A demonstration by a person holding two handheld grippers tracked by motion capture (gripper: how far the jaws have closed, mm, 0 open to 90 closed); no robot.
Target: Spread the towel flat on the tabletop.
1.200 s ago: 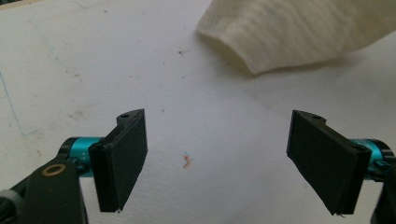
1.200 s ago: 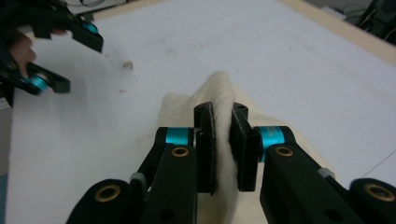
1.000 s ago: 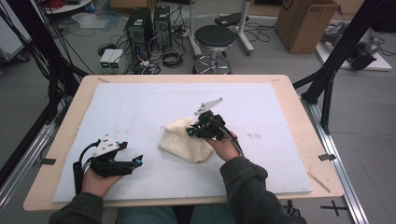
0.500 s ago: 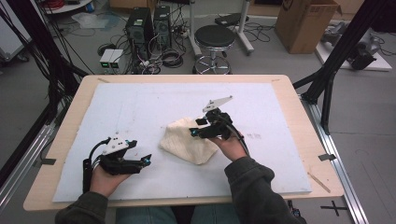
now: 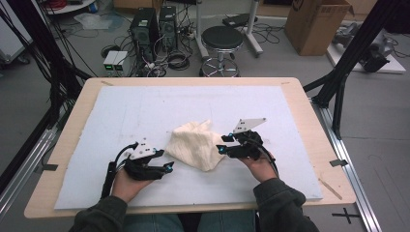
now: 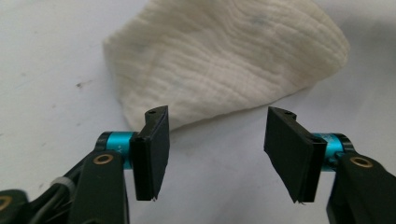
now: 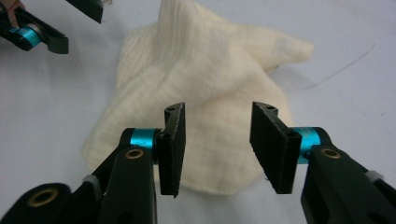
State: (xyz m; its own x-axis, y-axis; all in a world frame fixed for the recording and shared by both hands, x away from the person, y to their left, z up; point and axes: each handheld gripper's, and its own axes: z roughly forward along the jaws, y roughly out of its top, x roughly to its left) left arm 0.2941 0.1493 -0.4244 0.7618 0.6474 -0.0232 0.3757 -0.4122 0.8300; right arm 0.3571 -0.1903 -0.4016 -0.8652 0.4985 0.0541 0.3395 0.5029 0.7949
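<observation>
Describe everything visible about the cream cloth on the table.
The cream cloth is a soft, ribbed or crinkled fabric, bunched into a loose heap with one corner poking up and a point trailing toward the person. It lies near the middle of the white mat, between the left gripper and the right gripper. Both grippers' jaws stand open just short of its edges; neither visibly presses on it.
</observation>
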